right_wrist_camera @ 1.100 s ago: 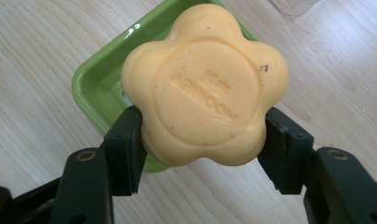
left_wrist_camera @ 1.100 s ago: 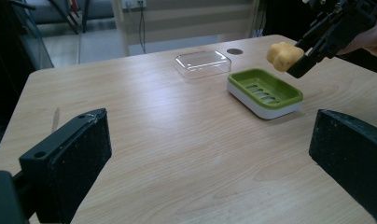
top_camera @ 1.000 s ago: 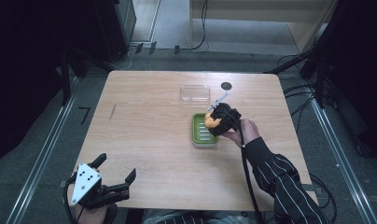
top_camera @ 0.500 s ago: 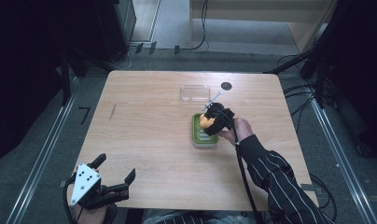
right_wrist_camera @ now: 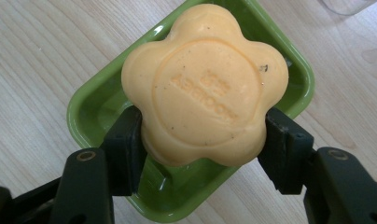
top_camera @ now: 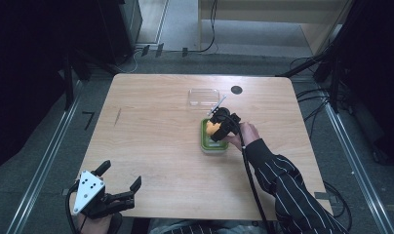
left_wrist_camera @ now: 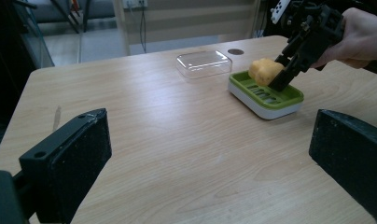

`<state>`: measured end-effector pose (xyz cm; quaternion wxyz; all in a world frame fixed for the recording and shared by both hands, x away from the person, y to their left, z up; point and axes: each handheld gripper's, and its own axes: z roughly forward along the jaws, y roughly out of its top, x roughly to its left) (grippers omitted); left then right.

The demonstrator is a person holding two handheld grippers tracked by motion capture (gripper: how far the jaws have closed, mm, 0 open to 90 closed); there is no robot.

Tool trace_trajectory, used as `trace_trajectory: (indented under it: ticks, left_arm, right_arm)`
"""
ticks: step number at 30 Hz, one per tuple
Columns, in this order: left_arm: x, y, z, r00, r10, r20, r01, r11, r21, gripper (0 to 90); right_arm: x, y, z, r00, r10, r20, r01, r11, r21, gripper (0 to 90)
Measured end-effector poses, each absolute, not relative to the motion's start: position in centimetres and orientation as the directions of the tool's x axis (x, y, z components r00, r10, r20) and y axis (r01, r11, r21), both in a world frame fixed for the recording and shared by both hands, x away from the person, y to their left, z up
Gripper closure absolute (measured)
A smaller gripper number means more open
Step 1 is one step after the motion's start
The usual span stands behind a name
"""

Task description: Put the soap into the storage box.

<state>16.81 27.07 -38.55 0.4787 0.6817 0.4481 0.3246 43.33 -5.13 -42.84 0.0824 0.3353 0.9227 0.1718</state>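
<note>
Soap (right_wrist_camera: 205, 84), a flower-shaped orange bar, sits clenched between the two black jaws of my right gripper (right_wrist_camera: 203, 140), one jaw pressing each side. It hangs just above the green soap dish (right_wrist_camera: 91, 112), over the middle of its slotted tray, and I cannot tell whether it touches the tray. From overhead, my right hand (top_camera: 247, 134) holds the gripper tilted down over the dish, near the middle of the wooden table (top_camera: 156, 146). My left gripper (top_camera: 118, 184) rests at the near left edge of the table, jaws spread wide with nothing between them, well apart from the work. Beyond the dish lies a clear plastic lid (top_camera: 204, 96), just behind it. To do this well, I judge I should lower the bar flat and centred onto the tray before I let go, so that it does not tip onto the rim.
</note>
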Motion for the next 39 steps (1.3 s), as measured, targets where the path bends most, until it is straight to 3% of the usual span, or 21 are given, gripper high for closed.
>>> trace_trajectory:
  ticks: [39]
  left_arm:
    - [16.8,27.1,-38.5,0.388,0.922,0.012,0.299,-0.138,0.944,0.0]
  right_arm:
    - [43.6,-4.1,-44.2,-0.749,0.662,-0.036,0.622,0.721,0.306,39.7]
